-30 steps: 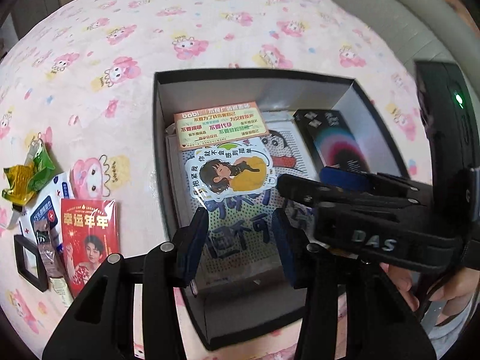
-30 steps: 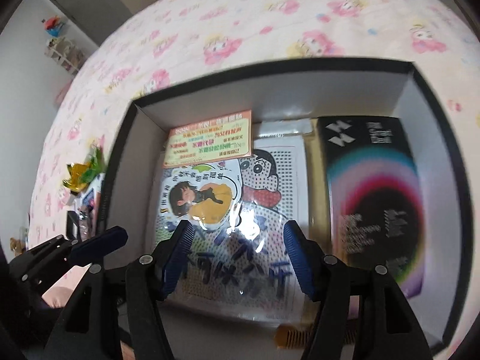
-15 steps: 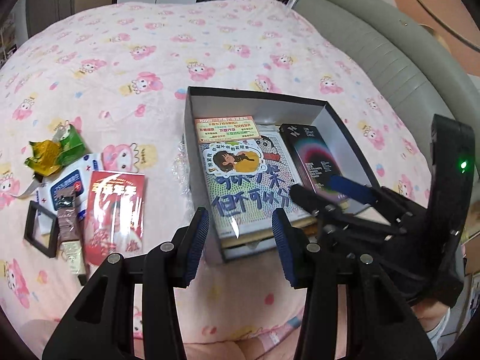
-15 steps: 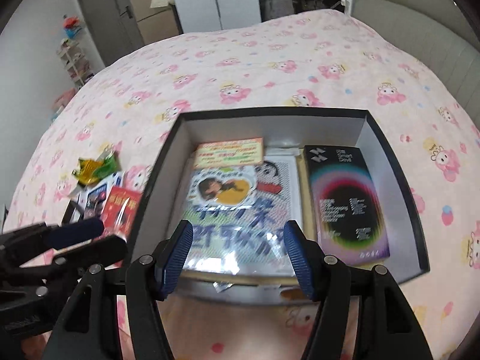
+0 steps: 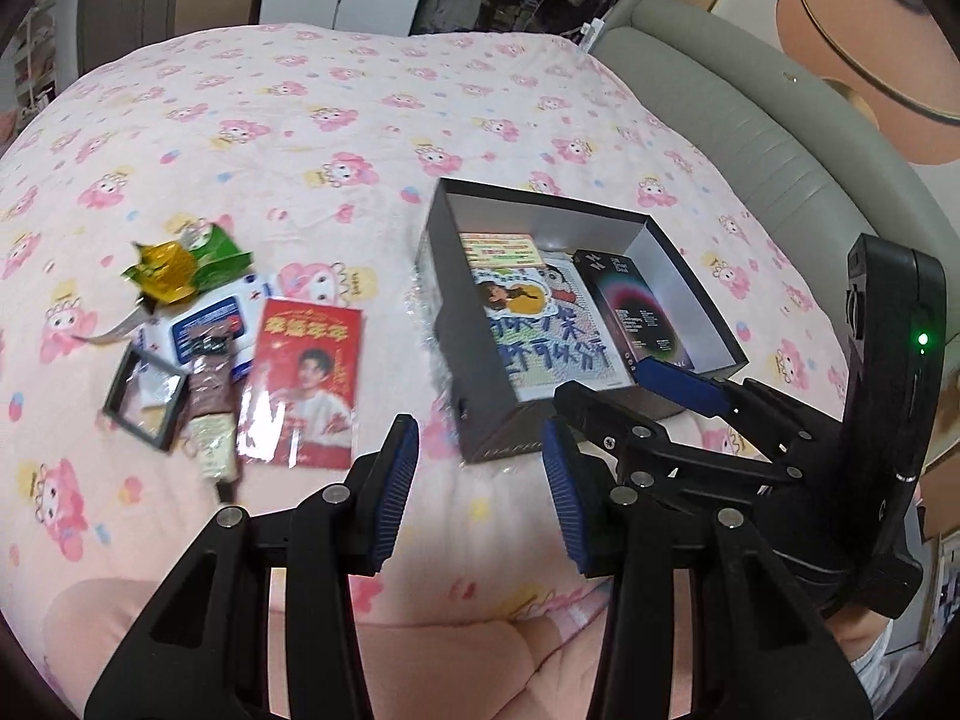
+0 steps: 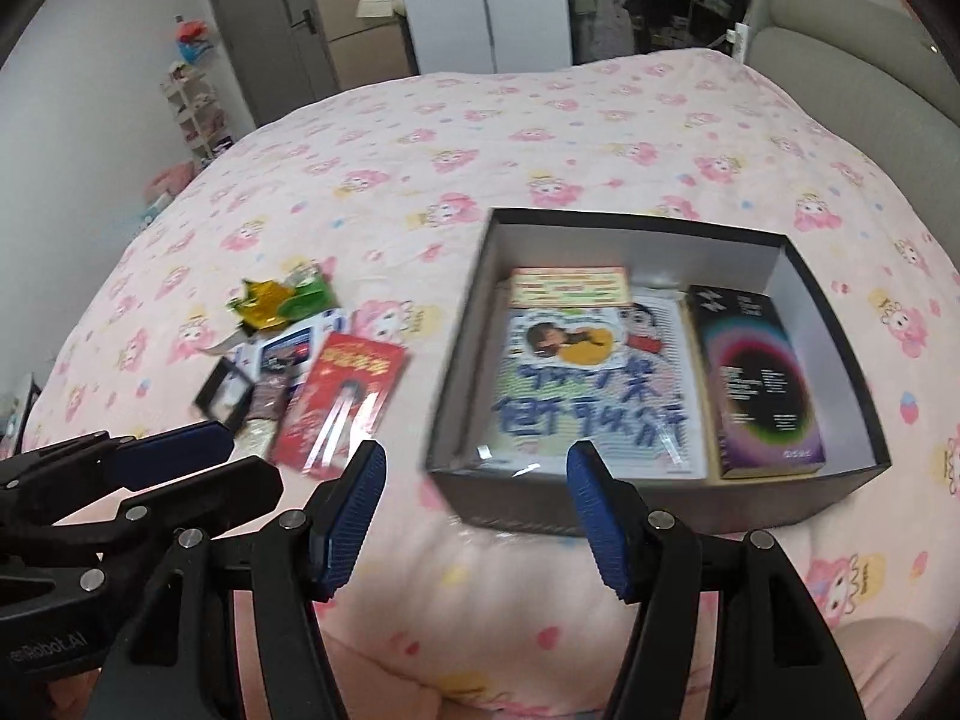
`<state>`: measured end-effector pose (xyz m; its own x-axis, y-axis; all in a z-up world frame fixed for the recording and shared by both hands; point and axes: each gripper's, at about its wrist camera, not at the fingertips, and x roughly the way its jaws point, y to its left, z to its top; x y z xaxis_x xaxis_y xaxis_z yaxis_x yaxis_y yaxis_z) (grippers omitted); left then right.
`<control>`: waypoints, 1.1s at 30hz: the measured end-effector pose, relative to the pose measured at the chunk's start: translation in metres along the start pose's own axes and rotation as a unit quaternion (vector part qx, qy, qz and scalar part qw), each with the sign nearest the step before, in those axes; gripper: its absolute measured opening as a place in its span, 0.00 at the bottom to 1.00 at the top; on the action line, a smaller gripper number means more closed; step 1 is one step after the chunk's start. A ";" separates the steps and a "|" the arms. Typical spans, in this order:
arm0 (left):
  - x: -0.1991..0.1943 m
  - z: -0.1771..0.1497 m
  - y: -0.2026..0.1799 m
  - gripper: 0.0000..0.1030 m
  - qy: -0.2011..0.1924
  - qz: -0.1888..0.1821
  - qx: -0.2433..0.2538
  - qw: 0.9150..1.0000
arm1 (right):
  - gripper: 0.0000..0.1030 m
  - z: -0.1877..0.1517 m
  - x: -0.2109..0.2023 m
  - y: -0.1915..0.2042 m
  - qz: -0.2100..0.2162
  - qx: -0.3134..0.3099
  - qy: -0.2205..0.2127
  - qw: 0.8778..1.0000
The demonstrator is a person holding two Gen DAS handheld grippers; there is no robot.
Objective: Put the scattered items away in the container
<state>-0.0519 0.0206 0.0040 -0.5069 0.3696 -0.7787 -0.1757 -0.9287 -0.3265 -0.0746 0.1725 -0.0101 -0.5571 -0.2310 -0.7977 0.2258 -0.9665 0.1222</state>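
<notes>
A black box (image 5: 474, 414) (image 6: 456, 324) with white inner walls sits on the pink bed. It holds a printed sheet (image 6: 591, 396), a yellow card (image 6: 567, 287) and a dark rainbow-print box (image 6: 756, 384). Left of it lie a red packet (image 5: 303, 381) (image 6: 342, 396), a green-gold wrapper (image 5: 180, 267) (image 6: 282, 300), a blue-white pack (image 5: 210, 324), a brown sachet (image 5: 210, 396) and a small black frame (image 5: 144, 399) (image 6: 225, 393). My left gripper (image 5: 480, 498) and right gripper (image 6: 474, 516) are both open and empty, held back from the box's near edge.
A grey padded headboard (image 5: 750, 138) (image 6: 840, 72) runs along the right. Wardrobes and a door (image 6: 282, 30) stand beyond the bed. The right gripper shows in the left wrist view (image 5: 690, 420); the left gripper shows in the right wrist view (image 6: 120, 468).
Both grippers have pulled up and back from inside the box, so the whole box and the scattered items left of it are now in view. Both stay open.
</notes>
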 end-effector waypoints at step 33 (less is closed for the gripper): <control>0.087 0.014 0.163 0.42 0.077 -0.018 -0.178 0.981 | 0.58 0.011 0.139 0.107 0.060 -0.107 0.105 0.987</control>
<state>-0.1361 -0.0990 -0.1092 -0.3681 0.4272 -0.8259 0.1279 -0.8565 -0.5000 -0.1372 0.0358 -0.1013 -0.3437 -0.2929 -0.8922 0.4566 -0.8824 0.1138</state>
